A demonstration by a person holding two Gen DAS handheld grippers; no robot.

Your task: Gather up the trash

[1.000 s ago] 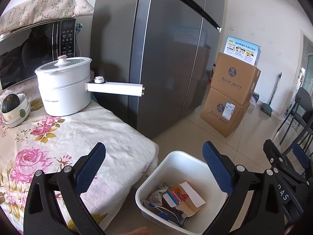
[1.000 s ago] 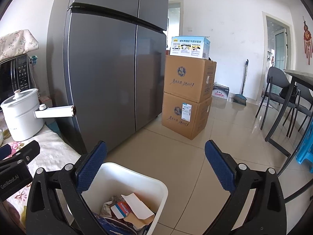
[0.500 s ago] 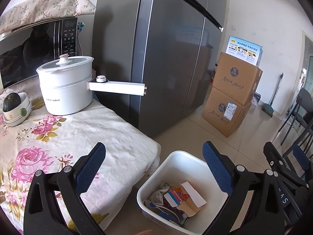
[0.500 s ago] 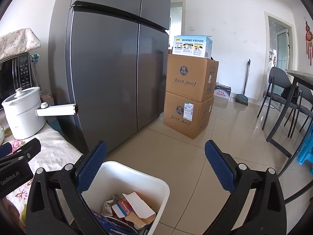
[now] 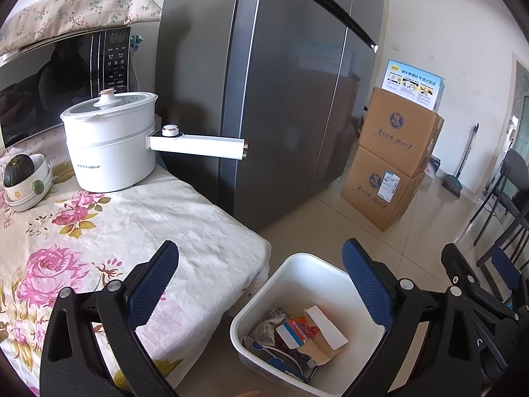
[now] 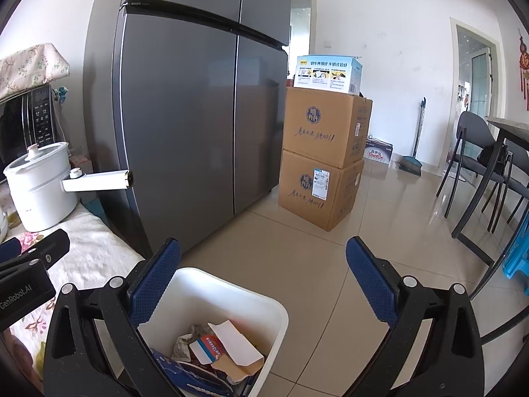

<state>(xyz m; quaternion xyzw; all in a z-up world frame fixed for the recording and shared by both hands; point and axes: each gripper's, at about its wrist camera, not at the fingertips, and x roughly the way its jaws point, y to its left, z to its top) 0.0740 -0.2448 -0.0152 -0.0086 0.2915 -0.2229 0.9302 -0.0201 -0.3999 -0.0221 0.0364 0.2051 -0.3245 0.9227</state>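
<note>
A white plastic bin stands on the tiled floor beside the table corner, holding crumpled wrappers, a torn cardboard packet and a red-and-white carton. The same bin shows low in the right wrist view with its trash. My left gripper hangs open above the bin's near-left rim with nothing between its blue pads. My right gripper is open too, empty, above the bin's right side. The right gripper's body appears at the left view's right edge.
A floral-cloth table carries a white electric pot with a long handle, a bowl with a dark squash and a microwave. A tall grey fridge, stacked cardboard boxes and dark chairs stand around the tiled floor.
Both views have shifted slightly, the scene sliding a little right and down. Both grippers stay open and empty; the bin and its trash have not moved.
</note>
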